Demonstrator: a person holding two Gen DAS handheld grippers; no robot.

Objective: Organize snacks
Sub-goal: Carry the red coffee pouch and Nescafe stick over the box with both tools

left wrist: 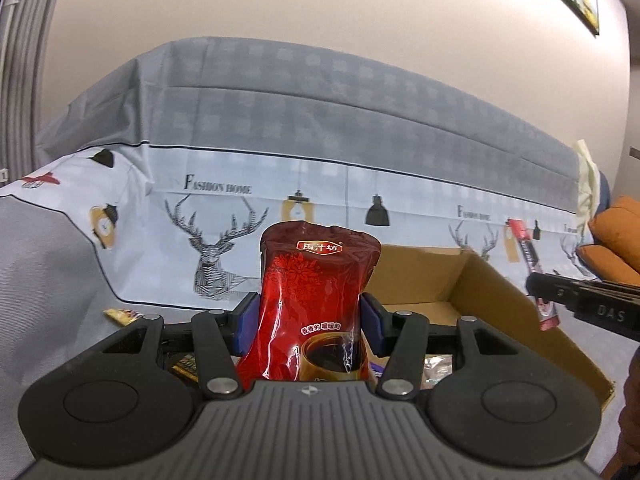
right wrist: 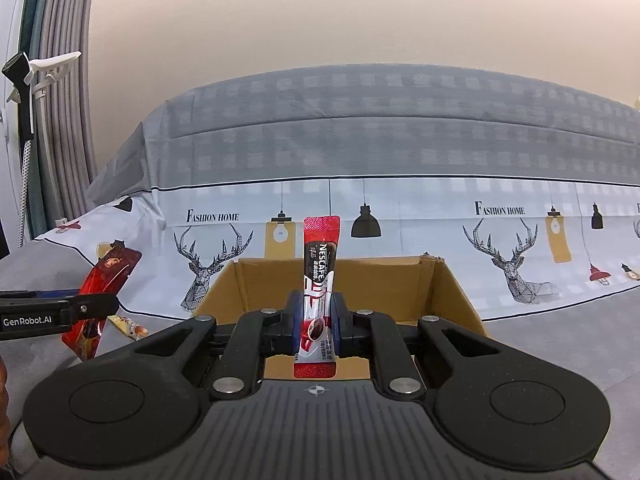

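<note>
Left gripper [left wrist: 311,318]: blue pads are closed on the waist of a red drink pouch [left wrist: 316,304], which is carried upright, level with the left edge of the box.

Right gripper [right wrist: 316,318]: jaws are drawn narrow and pinched on a Nescafé stick sachet [right wrist: 318,300], held upright directly over the near part of the box.

Cardboard box [right wrist: 448,292]: open-topped, set on a grey surface; flaps are raised. Step judged in hand: both packets are being carried to the box for deposit. The next move is judged to call for lowering each packet inside the walls, then releasing; the pouch must first be brought across past the left wall.

Loose yellow sachet [right wrist: 130,326]: lies on the grey surface left of the box, not yet collected.

Patterned sheet [right wrist: 400,220]: drapes furniture behind the box, printed with stags and lamps.

Not determinable: the box floor is largely hidden behind both grippers; only scraps of wrappers are glimpsed within. The dark packet under the left gripper cannot be identified.
</note>
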